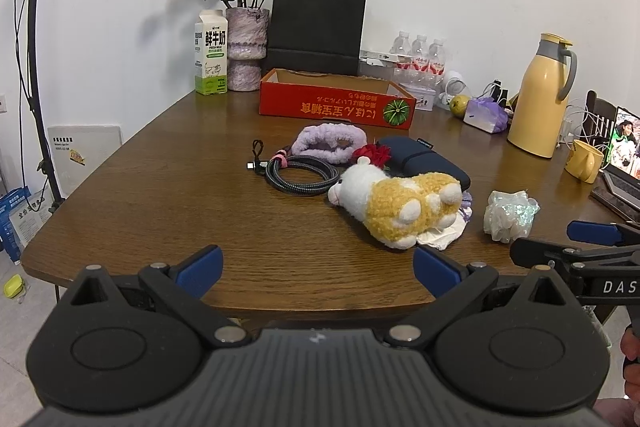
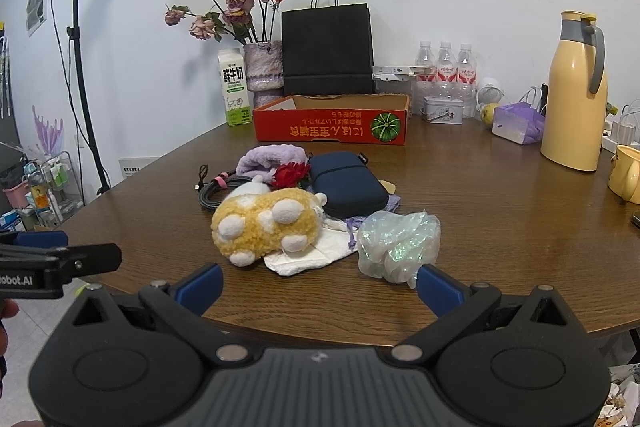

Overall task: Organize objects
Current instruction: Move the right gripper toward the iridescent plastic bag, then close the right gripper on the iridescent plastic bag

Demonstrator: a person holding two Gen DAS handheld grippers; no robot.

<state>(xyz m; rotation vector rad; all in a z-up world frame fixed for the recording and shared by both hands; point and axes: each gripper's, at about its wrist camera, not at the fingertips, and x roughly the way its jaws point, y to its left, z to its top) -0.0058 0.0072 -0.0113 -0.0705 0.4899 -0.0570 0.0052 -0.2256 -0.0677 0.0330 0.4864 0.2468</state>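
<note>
Plush toy (image 2: 266, 225) lying ahead of both wide-open, empty grippers, long axis running away, right gripper (image 2: 318, 285) sitting nearer than left gripper (image 1: 318, 269).

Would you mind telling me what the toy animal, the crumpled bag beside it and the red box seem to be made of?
The toy animal looks like curly plush fabric, matte yellow and white, with a nubbly pile. The crumpled bag seems to be thin plastic film; it is translucent with an iridescent shimmer. The red box appears to be printed cardboard, with a brown unprinted inside.
</note>
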